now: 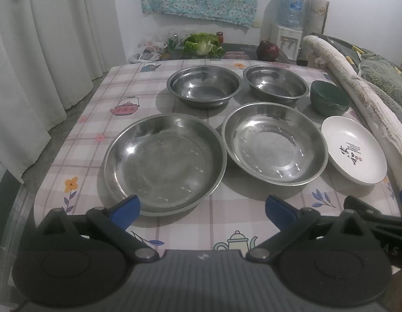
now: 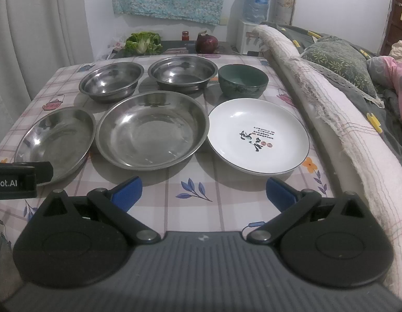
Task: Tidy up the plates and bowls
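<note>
On the checked tablecloth stand two wide steel plates, one at the left (image 1: 164, 163) (image 2: 58, 140) and one in the middle (image 1: 275, 143) (image 2: 151, 130). A white plate with black script (image 1: 354, 150) (image 2: 258, 135) lies at the right. Behind them stand two steel bowls (image 1: 204, 85) (image 1: 276, 82) (image 2: 111, 80) (image 2: 182, 72) and a green bowl (image 1: 329, 98) (image 2: 242, 80). My left gripper (image 1: 202, 210) is open at the near edge of the left plate, holding nothing. My right gripper (image 2: 203, 193) is open, in front of the gap between the middle and white plates.
A padded bed rail (image 2: 330, 119) runs along the table's right side, with bedding beyond. At the far end sit lettuce (image 1: 202, 43), a red cabbage (image 2: 206, 43), jars and bags. A water dispenser (image 1: 288, 13) stands at the wall. Curtains (image 1: 45, 52) hang left.
</note>
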### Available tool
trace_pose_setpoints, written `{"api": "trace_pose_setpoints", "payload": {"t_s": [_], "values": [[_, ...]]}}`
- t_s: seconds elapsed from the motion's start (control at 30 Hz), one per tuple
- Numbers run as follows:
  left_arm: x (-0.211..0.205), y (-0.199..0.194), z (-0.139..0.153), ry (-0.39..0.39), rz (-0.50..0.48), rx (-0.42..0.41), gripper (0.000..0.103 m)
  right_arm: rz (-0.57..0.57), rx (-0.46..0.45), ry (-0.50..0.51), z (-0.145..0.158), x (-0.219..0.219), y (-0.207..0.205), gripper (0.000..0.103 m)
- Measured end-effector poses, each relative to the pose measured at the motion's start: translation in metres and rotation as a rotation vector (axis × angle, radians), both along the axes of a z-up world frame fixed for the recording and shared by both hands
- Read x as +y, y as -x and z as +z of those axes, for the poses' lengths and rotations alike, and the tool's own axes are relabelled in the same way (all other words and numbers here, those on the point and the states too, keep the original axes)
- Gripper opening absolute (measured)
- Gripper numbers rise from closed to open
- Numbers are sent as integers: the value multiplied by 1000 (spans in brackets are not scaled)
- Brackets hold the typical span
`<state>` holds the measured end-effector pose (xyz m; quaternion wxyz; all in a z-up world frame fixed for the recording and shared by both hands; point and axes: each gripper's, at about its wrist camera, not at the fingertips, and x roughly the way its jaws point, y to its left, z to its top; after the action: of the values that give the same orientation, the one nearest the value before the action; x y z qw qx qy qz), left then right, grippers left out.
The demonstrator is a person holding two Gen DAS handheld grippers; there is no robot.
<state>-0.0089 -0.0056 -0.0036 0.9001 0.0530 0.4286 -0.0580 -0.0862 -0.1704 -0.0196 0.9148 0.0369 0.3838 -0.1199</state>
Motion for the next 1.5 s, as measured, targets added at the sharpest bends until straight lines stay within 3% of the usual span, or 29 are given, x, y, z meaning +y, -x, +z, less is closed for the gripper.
{"api": "trace_pose_setpoints", "payload": {"t_s": [0.7, 0.97, 1.2, 1.3, 1.37, 1.5], "values": [[11, -27, 14, -34, 59, -30, 103, 38, -28, -27, 10, 2, -22, 102], [29, -61, 20, -49, 116, -41, 103, 130, -77, 38, 30, 11, -60, 102], [42, -102, 21, -61, 115, -66, 103, 267, -139, 13, 42, 17, -104, 102], [45, -124, 21, -53, 108, -80, 103, 346, -189, -27, 46, 17, -124, 102], [49, -140, 21, -26, 94, -88, 103, 360, -210, -108, 49, 12, -141, 102], [62, -179, 16, 136, 32, -55, 103, 337, -176, -314, 43, -7, -183, 102]]}}
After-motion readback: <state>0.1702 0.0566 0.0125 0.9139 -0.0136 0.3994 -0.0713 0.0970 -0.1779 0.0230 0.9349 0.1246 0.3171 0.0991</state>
